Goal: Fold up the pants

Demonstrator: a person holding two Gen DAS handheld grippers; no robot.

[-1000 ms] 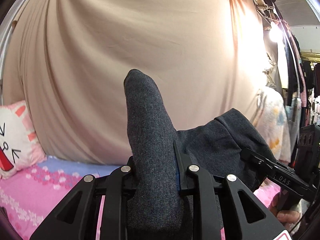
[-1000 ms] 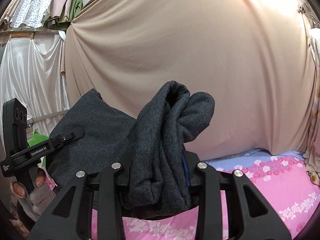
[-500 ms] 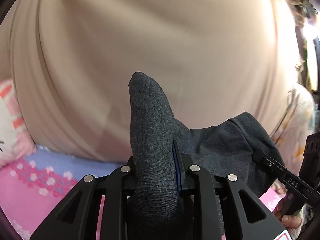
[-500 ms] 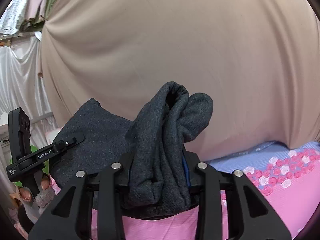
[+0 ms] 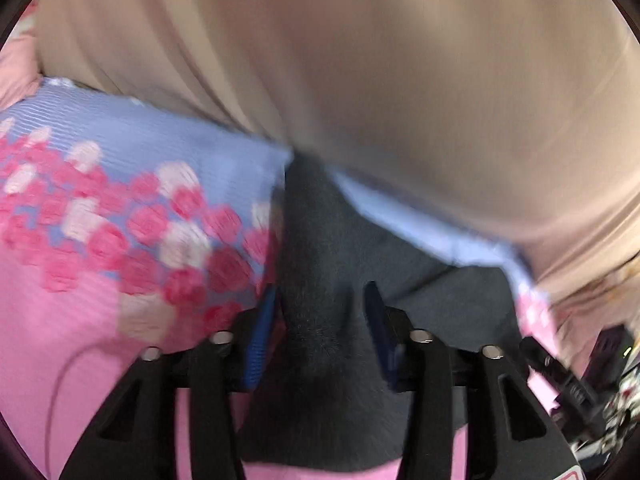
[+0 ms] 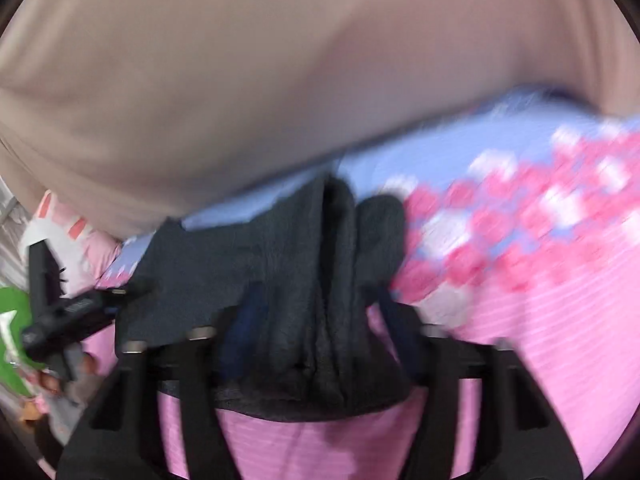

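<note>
While jaws have just been opening, two grippers, left gripper (image 5: pixel 320 312), right gripper (image 6: pixel 316 316), released, one pants (image 5: pixel 320 240) between.

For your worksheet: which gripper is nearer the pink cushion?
Left: left gripper beside the pink cushion; right gripper farther along the bed. Both jaws have just been opening, pants between them.

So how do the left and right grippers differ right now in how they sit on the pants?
The left gripper straddles a single smooth ridge of the pants, while the right gripper straddles a thicker bunch of several folds. The left jaws stand narrower, the right jaws wider. Both have just been opening, with cloth between the blue pads but apparently no longer pinched, and both point down at the pink flowered bedspread.
</note>
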